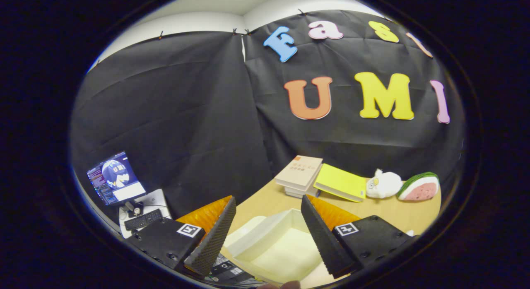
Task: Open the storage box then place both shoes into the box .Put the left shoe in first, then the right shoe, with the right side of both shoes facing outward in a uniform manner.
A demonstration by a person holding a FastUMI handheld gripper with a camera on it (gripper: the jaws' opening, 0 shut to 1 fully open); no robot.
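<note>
Here the gripper [265, 235] has its fingers spread apart, holding nothing, above one open white plastic storage box [275, 247] on the wooden worktop [385, 212]. Beyond lie one stack of pale books [299, 177], one yellow book [340, 182], one white plush toy [383, 184] and one watermelon-slice plush [419, 186].

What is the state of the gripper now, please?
Gripper: open, holding nothing; its fingers are spread above the white storage box on the table.
</note>
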